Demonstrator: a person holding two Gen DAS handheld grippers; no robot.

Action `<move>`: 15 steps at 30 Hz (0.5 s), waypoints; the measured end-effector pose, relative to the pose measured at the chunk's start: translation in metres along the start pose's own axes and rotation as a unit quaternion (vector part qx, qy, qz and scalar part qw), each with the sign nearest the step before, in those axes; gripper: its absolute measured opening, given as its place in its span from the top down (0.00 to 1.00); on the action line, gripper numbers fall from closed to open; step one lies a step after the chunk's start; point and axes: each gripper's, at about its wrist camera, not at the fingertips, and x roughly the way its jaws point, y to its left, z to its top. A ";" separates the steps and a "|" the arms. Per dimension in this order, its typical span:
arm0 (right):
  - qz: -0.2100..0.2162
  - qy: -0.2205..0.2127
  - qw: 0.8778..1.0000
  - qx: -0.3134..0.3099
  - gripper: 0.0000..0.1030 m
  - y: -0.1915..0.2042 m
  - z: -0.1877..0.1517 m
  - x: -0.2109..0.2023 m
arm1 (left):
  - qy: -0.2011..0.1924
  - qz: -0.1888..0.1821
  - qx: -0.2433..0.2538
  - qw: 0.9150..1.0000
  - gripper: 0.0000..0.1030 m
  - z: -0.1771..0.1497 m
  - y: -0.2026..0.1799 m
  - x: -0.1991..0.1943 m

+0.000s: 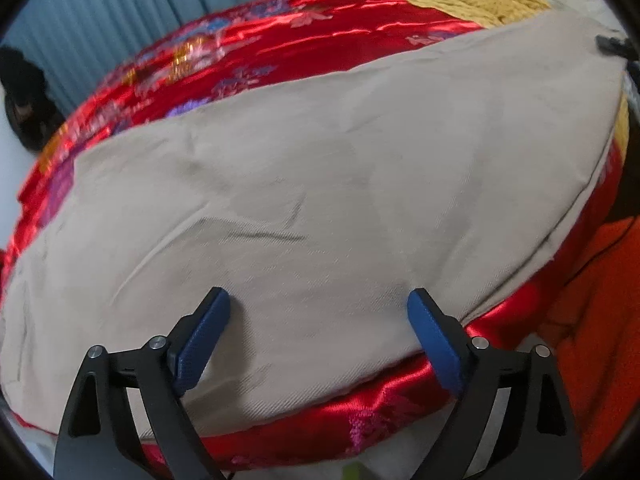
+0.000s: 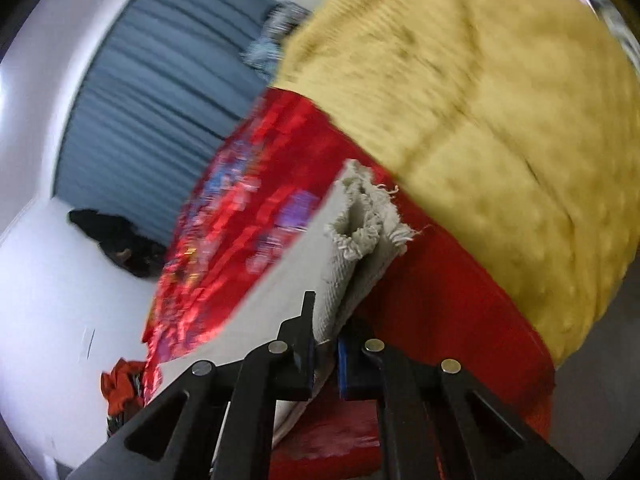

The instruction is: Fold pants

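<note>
Beige twill pants (image 1: pixel 320 184): laid flat across a red satin embroidered bedspread (image 1: pixel 248 52), beside a mustard-yellow knitted blanket (image 2: pixel 480 120). Left claw (image 1: pixel 318 308): spread wide, positioned over the near edge of the pants, nothing gripped. Right claw (image 2: pixel 324 350): closed on the frayed, bunched hem (image 2: pixel 360 224) of the pants, lifted off the bedspread.

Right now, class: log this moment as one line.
left gripper: open over pants | right gripper: shut on pants' frayed hem | surface: red quilt
</note>
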 end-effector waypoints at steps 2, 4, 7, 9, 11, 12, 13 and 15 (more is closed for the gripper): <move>0.026 -0.011 0.999 -0.028 0.92 0.029 0.003 -0.013 | 0.014 -0.018 -0.019 1.000 0.12 0.004 0.012 -0.010; 0.040 -0.016 0.998 -0.055 0.92 0.057 0.003 -0.020 | 0.000 -0.031 -0.063 0.998 0.12 0.008 0.038 -0.033; 0.071 -0.017 0.991 -0.109 0.92 0.105 -0.003 -0.035 | -0.026 -0.029 -0.138 0.990 0.12 0.007 0.092 -0.065; 0.096 -0.013 0.984 -0.147 0.92 0.139 -0.008 -0.036 | -0.043 -0.018 -0.188 0.981 0.12 -0.001 0.129 -0.082; 0.126 0.000 0.975 -0.184 0.92 0.178 -0.020 -0.038 | -0.059 -0.002 -0.244 0.968 0.12 -0.017 0.171 -0.099; 0.139 0.007 0.971 -0.196 0.92 0.194 -0.027 -0.036 | -0.063 0.004 -0.267 0.962 0.12 -0.026 0.188 -0.104; 0.157 0.018 0.965 -0.210 0.92 0.216 -0.036 -0.033 | -0.065 0.011 -0.294 0.953 0.12 -0.039 0.209 -0.111; 0.186 0.036 0.954 -0.231 0.92 0.250 -0.057 -0.025 | -0.069 0.021 -0.329 0.942 0.12 -0.060 0.234 -0.119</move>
